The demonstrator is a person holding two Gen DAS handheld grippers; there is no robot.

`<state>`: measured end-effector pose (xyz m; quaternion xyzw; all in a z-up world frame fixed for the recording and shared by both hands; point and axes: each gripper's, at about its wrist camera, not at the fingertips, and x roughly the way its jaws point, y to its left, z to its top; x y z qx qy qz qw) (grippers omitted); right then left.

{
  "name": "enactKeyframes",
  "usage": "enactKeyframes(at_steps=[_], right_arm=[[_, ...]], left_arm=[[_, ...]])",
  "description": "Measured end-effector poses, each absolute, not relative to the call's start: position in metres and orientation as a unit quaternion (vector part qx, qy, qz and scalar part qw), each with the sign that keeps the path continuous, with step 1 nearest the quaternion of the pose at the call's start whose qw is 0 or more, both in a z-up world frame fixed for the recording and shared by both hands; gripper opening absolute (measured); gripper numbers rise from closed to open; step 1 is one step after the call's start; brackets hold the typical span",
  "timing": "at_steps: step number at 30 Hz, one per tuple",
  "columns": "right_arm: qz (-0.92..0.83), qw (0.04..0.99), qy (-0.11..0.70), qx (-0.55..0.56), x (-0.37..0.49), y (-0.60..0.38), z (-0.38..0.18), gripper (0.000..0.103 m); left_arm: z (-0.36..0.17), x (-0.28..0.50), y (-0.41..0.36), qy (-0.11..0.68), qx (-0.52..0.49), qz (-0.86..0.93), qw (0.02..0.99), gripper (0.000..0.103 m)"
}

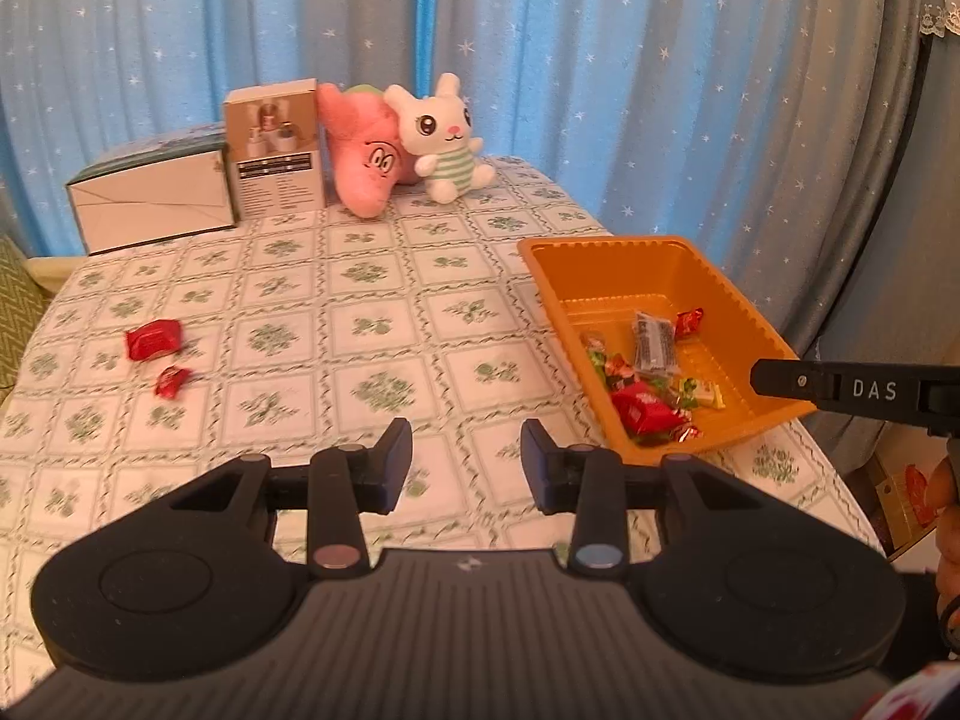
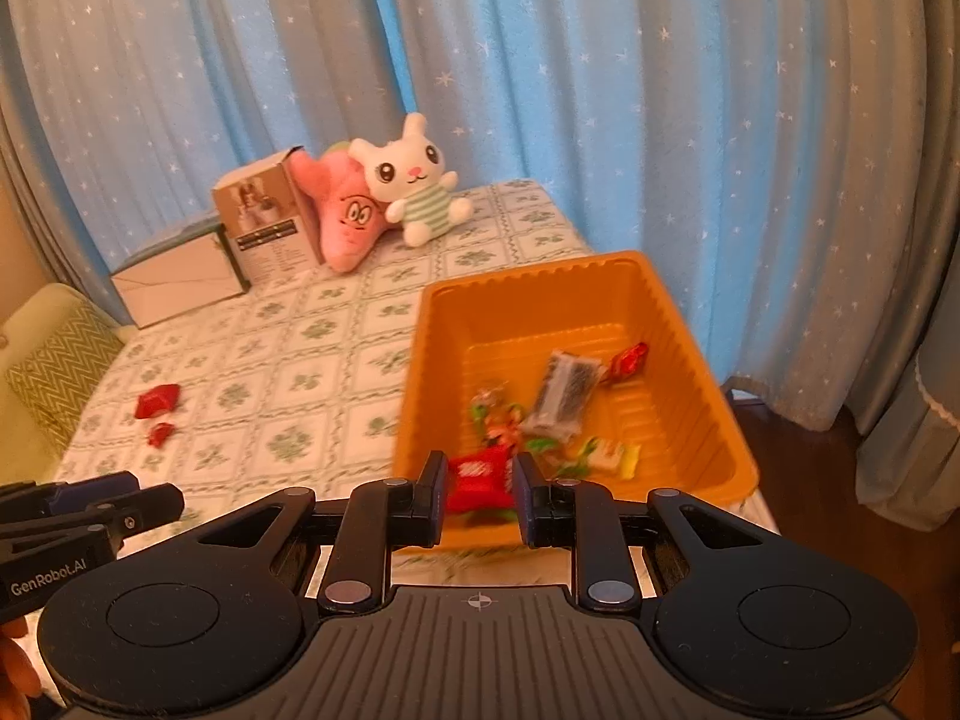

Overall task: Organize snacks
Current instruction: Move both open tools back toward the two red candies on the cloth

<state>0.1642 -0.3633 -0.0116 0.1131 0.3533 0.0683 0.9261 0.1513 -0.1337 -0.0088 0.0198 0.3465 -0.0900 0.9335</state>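
An orange tray (image 1: 606, 252) stands at the table's right side and holds several snacks, among them a grey packet (image 1: 654, 339) and a red packet (image 1: 645, 411). It also shows in the right wrist view (image 2: 540, 288). Two red snacks (image 1: 153, 341) (image 1: 172, 382) lie on the cloth at the left. My left gripper (image 1: 467, 471) is open and empty over the cloth. My right gripper (image 2: 480, 495) is over the tray's near end with the red packet (image 2: 477, 483) between its fingers; the jaws look parted beside it, and the view is blurred.
A white box (image 1: 150, 198), a brown carton (image 1: 276, 150), a pink plush (image 1: 366, 150) and a white rabbit plush (image 1: 441, 132) stand at the table's back. Blue star curtains hang behind. A green cushion (image 2: 60, 360) is left of the table.
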Motion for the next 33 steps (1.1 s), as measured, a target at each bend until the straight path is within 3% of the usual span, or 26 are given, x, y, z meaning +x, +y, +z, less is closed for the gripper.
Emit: enactKeyframes(at_steps=[1, 2, 3, 5, 10, 13, 33], right_arm=[[0.070, 0.927, 0.352, 0.113, 0.159, -0.360, -0.011, 0.026], [0.069, 0.928, 0.350, 0.111, 0.154, -0.355, -0.009, 0.038], [0.068, 0.929, 0.347, 0.109, 0.150, -0.351, -0.008, 0.056], [0.071, 0.932, 0.339, 0.106, 0.141, -0.343, -0.006, 0.061], [0.079, 0.934, 0.338, 0.087, 0.129, -0.322, 0.000, 0.061], [0.080, 0.934, 0.341, 0.068, 0.123, -0.308, 0.003, 0.061], [0.140, 0.926, 0.349, 0.006, 0.113, -0.211, 0.001, 0.061]], left_arm=[[-0.008, 0.147, -0.131, 0.345, 0.019, -0.088, 0.934, 0.036], [-0.006, 0.143, -0.128, 0.344, 0.018, -0.086, 0.935, 0.036], [-0.005, 0.139, -0.125, 0.342, 0.017, -0.083, 0.936, 0.036], [-0.001, 0.131, -0.120, 0.337, 0.017, -0.077, 0.938, 0.036], [0.006, 0.116, -0.103, 0.326, 0.016, -0.061, 0.943, 0.053], [0.008, 0.111, -0.088, 0.327, 0.009, -0.052, 0.944, 0.059], [0.011, 0.086, 0.008, 0.326, -0.035, 0.020, 0.945, 0.059]])
